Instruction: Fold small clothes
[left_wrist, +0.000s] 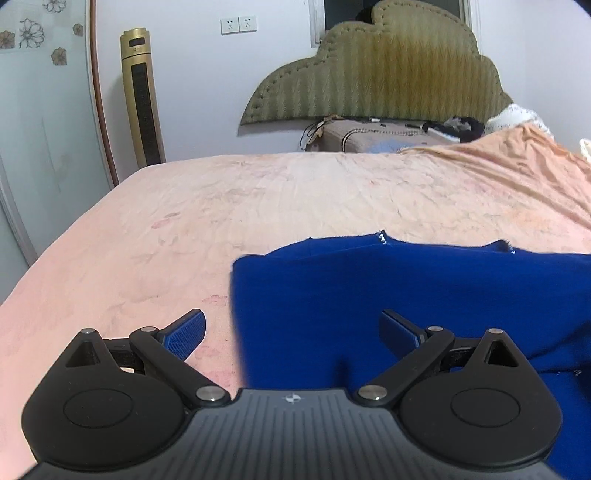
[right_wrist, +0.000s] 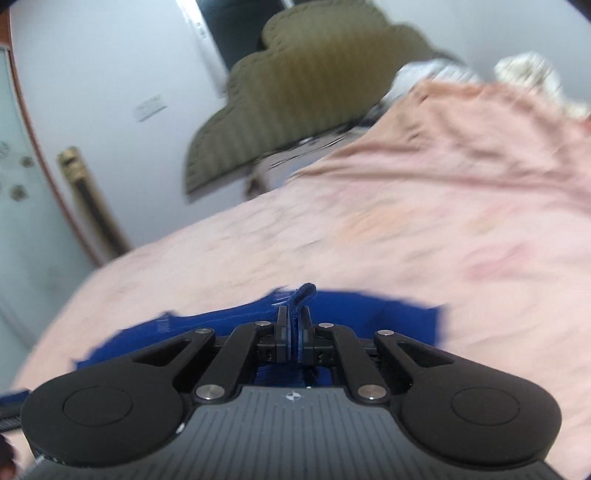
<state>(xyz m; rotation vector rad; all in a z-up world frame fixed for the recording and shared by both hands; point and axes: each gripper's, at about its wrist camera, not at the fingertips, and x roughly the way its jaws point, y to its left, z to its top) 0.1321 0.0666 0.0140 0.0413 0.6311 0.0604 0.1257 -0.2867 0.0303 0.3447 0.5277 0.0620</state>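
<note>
left wrist: left gripper (left_wrist: 291, 332) jaws apart, blue garment (left_wrist: 406, 295) on bed (left_wrist: 258, 199) beneath right jaw | right wrist: right gripper (right_wrist: 294, 328) jaws clamped on garment fold | advice: lift evenly, align edges

Olive headboard (left_wrist: 380, 74) against wall, gold tower fan (left_wrist: 142, 96) beside it, wall sockets (left_wrist: 238, 25) above

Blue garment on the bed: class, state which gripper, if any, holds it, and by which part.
The right gripper is shut on a bunched edge of the blue garment. The left gripper is open above it, holding nothing.
</note>
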